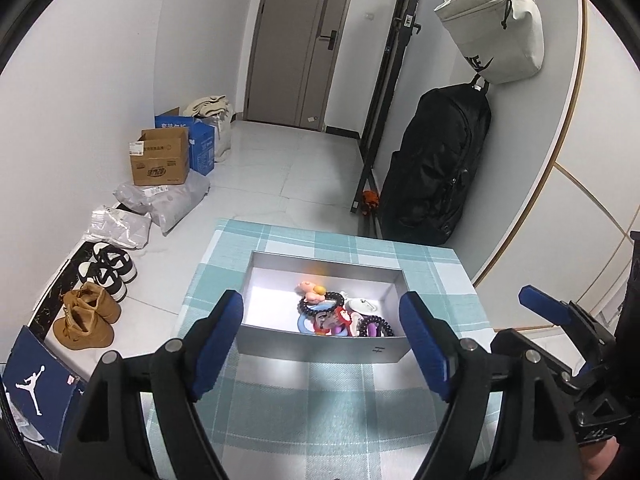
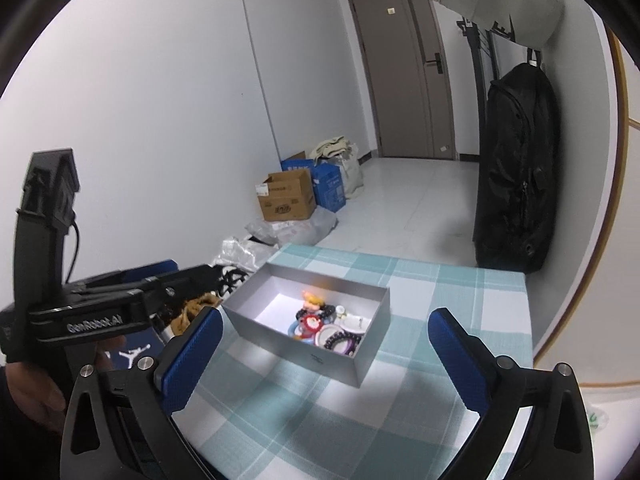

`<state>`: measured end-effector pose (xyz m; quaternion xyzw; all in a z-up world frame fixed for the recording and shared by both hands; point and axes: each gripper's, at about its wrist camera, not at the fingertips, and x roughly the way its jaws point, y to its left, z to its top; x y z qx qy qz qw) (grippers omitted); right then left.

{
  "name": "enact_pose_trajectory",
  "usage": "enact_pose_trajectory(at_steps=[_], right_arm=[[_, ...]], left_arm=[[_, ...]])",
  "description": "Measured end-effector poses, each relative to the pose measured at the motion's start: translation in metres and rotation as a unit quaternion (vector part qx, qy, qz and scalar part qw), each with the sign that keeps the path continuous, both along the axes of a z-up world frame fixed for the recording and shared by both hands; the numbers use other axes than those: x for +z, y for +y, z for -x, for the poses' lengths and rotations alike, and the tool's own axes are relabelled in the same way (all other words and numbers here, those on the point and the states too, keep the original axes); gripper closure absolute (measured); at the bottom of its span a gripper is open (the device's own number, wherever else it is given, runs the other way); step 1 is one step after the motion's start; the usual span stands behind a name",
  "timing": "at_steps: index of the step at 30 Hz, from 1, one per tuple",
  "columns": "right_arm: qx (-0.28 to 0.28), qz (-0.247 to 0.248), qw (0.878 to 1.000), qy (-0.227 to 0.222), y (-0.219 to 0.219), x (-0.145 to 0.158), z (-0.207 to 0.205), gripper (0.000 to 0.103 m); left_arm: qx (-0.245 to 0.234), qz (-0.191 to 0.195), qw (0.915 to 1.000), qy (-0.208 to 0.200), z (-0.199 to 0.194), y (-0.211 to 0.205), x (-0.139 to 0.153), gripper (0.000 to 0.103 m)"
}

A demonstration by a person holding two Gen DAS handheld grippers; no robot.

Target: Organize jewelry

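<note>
Both the left gripper and right gripper hover wide apart, holding nothing, above the teal checked tablecloth. Near its far edge sits a grey rectangular box of beaded bracelets.

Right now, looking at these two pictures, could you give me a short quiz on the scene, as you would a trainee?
1. True or false: the grey box stands on the checked tablecloth.
2. Where does the jewelry lie? A. spread on the cloth; B. inside the box, piled toward one end; C. on the floor.
3. Fill in: the left gripper and right gripper both hold ____.

Key
1. True.
2. B. The beaded bracelet and the other pieces sit together in the box.
3. Nothing; both sets of jaws stand open and empty.
</note>
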<state>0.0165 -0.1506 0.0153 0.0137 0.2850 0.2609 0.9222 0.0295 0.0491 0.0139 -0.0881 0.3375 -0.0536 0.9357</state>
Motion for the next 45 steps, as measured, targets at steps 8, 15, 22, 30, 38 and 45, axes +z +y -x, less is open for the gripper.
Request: enact_pose_trajectory(at_steps=[8,15,22,30,38,45], right_arm=[[-0.003,-0.008,1.000,0.010,-0.004,-0.002,0.003,0.000],[-0.006,-0.013,1.000,0.018,-0.007,-0.003,0.002,0.000],[-0.007,-0.015,1.000,0.021,-0.008,-0.003,0.001,0.000],[-0.007,-0.015,1.000,0.022,-0.008,-0.003,0.001,0.000],[-0.016,-0.016,0.999,0.027,-0.012,-0.005,0.000,0.000],[-0.021,-0.017,0.999,0.030,-0.012,-0.006,0.000,0.000]], left_arm=[[0.005,-0.015,0.9998,-0.011,0.008,-0.004,0.003,0.026],[0.007,-0.016,0.9998,-0.009,0.008,-0.004,0.002,0.026],[0.009,-0.020,0.9997,-0.006,0.008,-0.004,0.002,0.026],[0.003,-0.017,0.9998,0.000,0.008,-0.006,0.001,0.026],[-0.002,-0.013,0.9998,0.012,0.005,-0.006,-0.002,0.026],[0.007,-0.012,0.9999,0.010,0.006,-0.004,0.000,0.026]])
